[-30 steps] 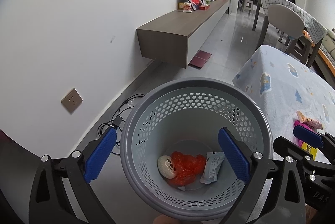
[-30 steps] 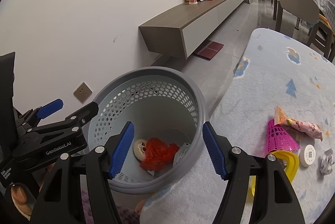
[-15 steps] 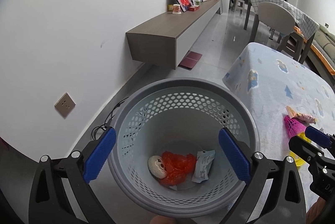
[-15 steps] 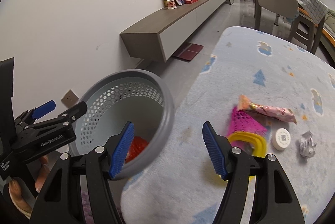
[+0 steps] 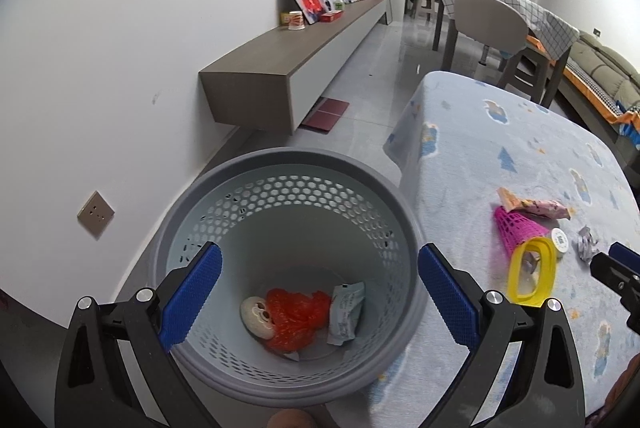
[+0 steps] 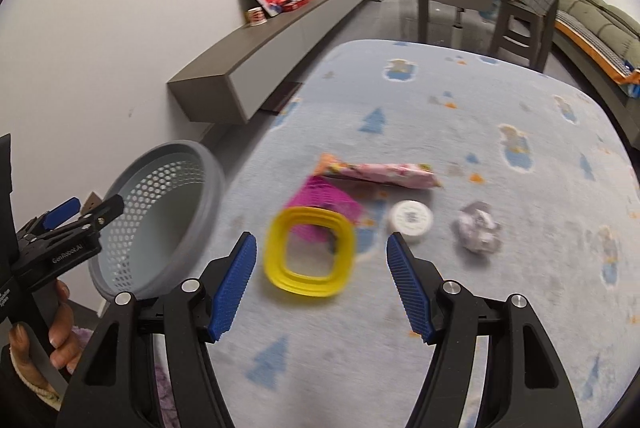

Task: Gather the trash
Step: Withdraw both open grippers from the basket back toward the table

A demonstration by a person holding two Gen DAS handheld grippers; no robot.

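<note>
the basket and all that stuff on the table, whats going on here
A person is clearing trash off the table with two handheld grippers. The left gripper hangs open over the grey basket, which already holds an orange bag and a wrapper. The right gripper is open above the yellow ring; a pink net, snack packet, white cap and crumpled foil remain.

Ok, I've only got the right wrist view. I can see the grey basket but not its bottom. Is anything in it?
Observer: Yes. The left wrist view shows a crumpled orange bag at the bottom of the basket.
Operator: Anything else in there?
Observer: A pale round piece with a face against the bag's left side, and a light packet on its right.
Operator: And is the left gripper open?
Observer: Yes, the left gripper is open above the basket, with nothing held.
</note>
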